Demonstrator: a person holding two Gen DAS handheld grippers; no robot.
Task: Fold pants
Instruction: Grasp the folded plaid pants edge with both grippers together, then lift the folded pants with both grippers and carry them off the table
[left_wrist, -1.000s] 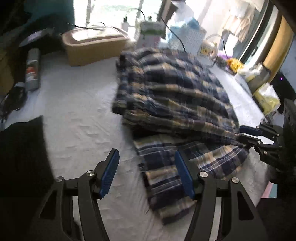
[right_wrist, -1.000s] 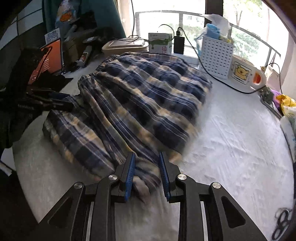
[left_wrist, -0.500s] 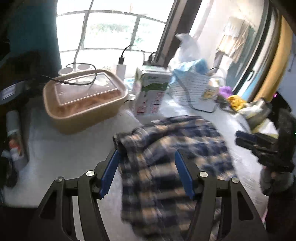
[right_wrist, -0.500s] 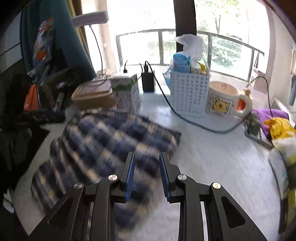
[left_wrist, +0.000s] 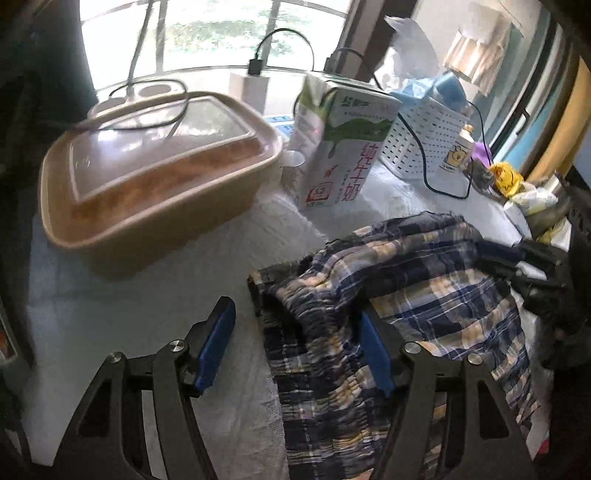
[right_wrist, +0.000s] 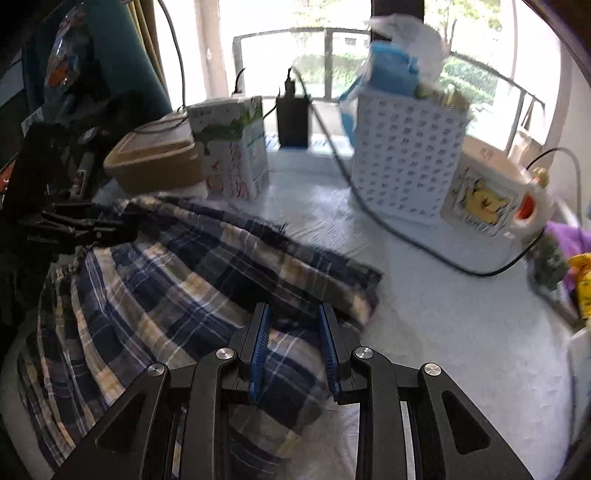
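The blue and tan plaid pants lie folded over on the white-covered table, near the clutter at its far side. My left gripper straddles the folded corner. Its jaws are opening: the left pad stands off the cloth, and fabric drapes over the right finger. My right gripper is shut on the other corner of the pants, with plaid cloth filling the gap between its pads. Each gripper shows in the other's view: the left gripper and the right gripper.
A tan lidded container, a milk carton and a white perforated basket stand just beyond the pants. A black cable crosses the table towards a bear-printed mug. Yellow and purple items crowd the right edge.
Both grippers have travelled towards the far side, carrying the lower part of the pants over the upper part. A gap has appeared between the left gripper's left pad and the cloth.
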